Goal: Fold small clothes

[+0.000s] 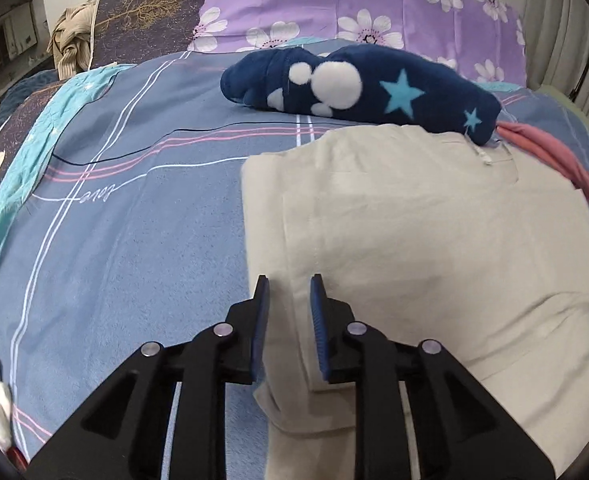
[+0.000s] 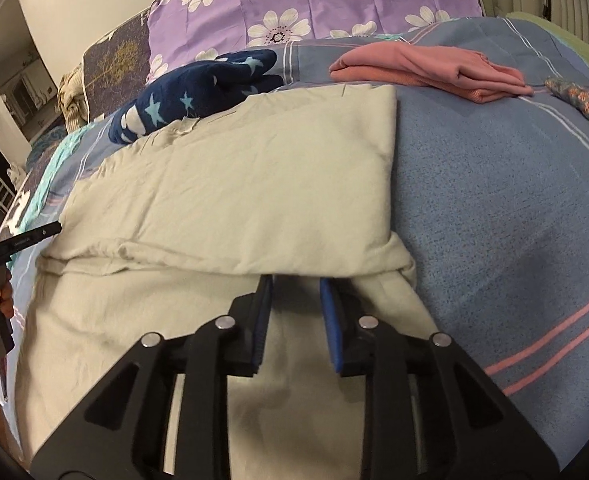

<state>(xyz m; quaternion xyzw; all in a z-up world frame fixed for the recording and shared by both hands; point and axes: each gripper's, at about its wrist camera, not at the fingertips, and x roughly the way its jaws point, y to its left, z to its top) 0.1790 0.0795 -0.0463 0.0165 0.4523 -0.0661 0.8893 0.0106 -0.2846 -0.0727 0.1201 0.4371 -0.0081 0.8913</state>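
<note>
A beige garment (image 1: 414, 232) lies on the blue bedspread, its upper layer folded back over the lower part; it also shows in the right wrist view (image 2: 234, 184). My left gripper (image 1: 289, 284) is open, its fingers straddling the garment's left edge, holding nothing. My right gripper (image 2: 295, 278) is open at the near edge of the folded layer, its fingertips touching the fold line, with no cloth between the pads. The left gripper's finger (image 2: 26, 238) shows at the garment's left edge in the right wrist view.
A folded navy fleece with stars and white dots (image 1: 358, 88) lies behind the beige garment. A folded pink garment (image 2: 430, 70) lies at the back right. Purple flowered pillows (image 1: 354, 0) line the headboard. A patterned cloth (image 2: 582, 104) lies at far right.
</note>
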